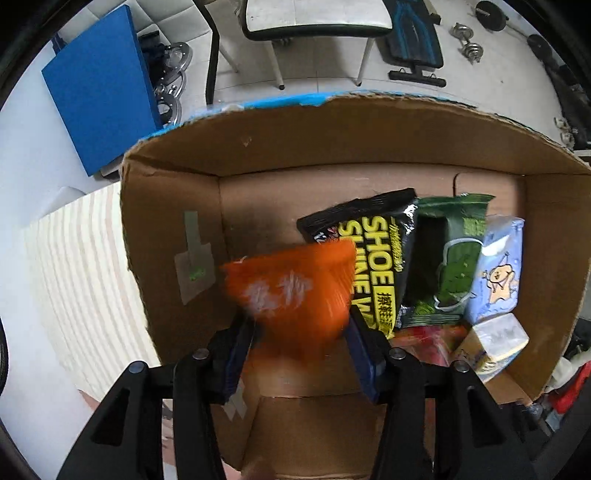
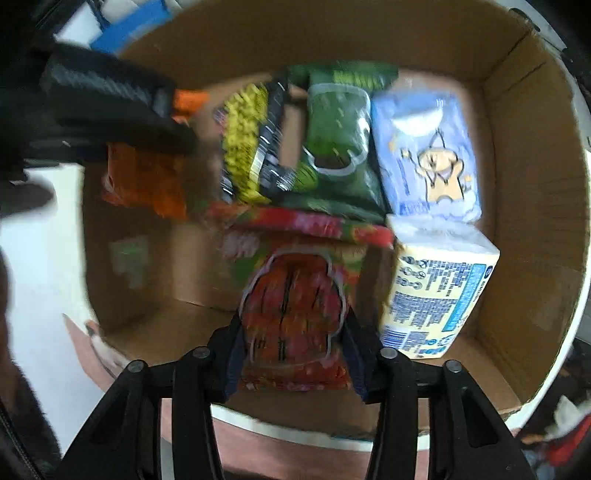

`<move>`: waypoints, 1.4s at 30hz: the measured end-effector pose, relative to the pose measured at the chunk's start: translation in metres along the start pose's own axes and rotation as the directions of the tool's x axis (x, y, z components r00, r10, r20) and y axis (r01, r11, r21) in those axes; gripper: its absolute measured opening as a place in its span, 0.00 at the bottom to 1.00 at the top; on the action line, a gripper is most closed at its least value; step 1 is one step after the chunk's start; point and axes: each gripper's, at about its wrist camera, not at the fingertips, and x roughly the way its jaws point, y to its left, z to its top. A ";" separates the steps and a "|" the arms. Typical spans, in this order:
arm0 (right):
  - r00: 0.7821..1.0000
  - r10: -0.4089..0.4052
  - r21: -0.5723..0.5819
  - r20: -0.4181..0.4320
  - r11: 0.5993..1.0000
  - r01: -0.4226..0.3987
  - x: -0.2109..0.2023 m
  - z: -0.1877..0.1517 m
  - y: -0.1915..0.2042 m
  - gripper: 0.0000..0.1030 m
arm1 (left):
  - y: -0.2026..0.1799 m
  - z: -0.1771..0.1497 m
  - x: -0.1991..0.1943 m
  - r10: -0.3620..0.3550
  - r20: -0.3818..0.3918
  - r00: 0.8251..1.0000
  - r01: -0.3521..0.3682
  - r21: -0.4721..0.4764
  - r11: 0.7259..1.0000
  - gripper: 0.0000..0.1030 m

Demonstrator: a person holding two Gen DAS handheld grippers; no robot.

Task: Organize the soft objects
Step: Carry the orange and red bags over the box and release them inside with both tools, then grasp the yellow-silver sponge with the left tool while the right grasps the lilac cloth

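My left gripper [image 1: 301, 325] is shut on an orange soft packet [image 1: 291, 291] and holds it inside an open cardboard box [image 1: 177, 236], near its left wall. The packet also shows in the right wrist view [image 2: 147, 181], under the left gripper's black body [image 2: 107, 99]. My right gripper [image 2: 291, 332] is shut on a red wipes pack [image 2: 295, 306] over the box's near side. In the box stand a black-and-yellow shoe-shine wipes pack [image 1: 373, 258], a green wipes pack [image 1: 450, 266], a blue tissue pack [image 1: 498, 273] and a white-and-blue tissue pack [image 2: 439, 288].
The box sits on a white table with a striped mat [image 1: 74, 266] at its left. Beyond stand a blue board [image 1: 99, 88], a chair [image 1: 317, 22] and dumbbells [image 1: 467, 40] on a tiled floor.
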 end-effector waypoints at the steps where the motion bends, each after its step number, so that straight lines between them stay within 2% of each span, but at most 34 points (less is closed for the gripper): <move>1: 1.000 0.003 0.004 0.015 1.000 -0.003 -0.004 0.000 -0.001 0.74 | 0.000 0.000 -0.004 -0.007 0.009 1.000 0.007 0.001 1.000 0.47; 4: 0.999 0.025 0.018 0.037 0.999 -0.026 -0.018 -0.001 -0.006 0.76 | 0.003 -0.002 -0.012 -0.014 0.024 1.000 0.015 -0.007 1.000 0.49; 11: 0.997 0.007 0.027 0.075 1.000 -0.009 -0.047 -0.008 -0.014 0.76 | 0.008 -0.018 -0.043 -0.055 0.081 0.995 0.057 -0.021 0.998 0.50; 13: 0.996 0.014 0.024 0.087 1.000 -0.016 -0.053 -0.011 -0.013 0.76 | 0.007 -0.027 -0.053 -0.056 0.108 0.993 0.057 -0.007 0.998 0.56; 15: 0.993 0.008 0.016 0.114 1.000 -0.009 -0.063 -0.018 -0.012 0.77 | 0.007 -0.037 -0.062 -0.069 0.143 0.987 0.069 0.000 0.998 0.83; 17: 0.989 -0.016 0.009 0.150 1.000 0.015 -0.077 -0.022 -0.011 0.91 | 0.011 -0.048 -0.069 -0.094 0.170 0.981 0.096 -0.004 0.995 0.88; 20: 0.977 -0.034 0.018 0.209 0.999 0.030 -0.088 -0.029 -0.010 0.99 | 0.018 -0.064 -0.079 -0.142 0.207 0.968 0.147 -0.010 0.989 0.89; 23: 0.966 -0.047 0.045 0.256 0.998 0.037 -0.099 -0.035 -0.014 1.00 | 0.021 -0.083 -0.090 -0.161 0.238 0.958 0.172 -0.023 0.985 0.94; 30: 0.952 -0.078 0.073 0.297 0.996 0.059 -0.116 -0.052 -0.028 1.00 | 0.023 -0.127 -0.110 -0.121 0.329 0.937 0.143 -0.044 0.989 0.95; 36: 0.943 -0.034 0.040 0.330 0.999 0.022 -0.131 -0.072 -0.026 1.00 | 0.015 -0.154 -0.133 -0.087 0.391 0.916 0.116 -0.052 0.992 0.94; 42: 0.910 0.006 0.018 0.416 1.000 -0.015 -0.156 -0.099 -0.030 1.00 | 0.022 -0.183 -0.154 -0.048 0.482 0.875 0.129 -0.137 0.982 0.94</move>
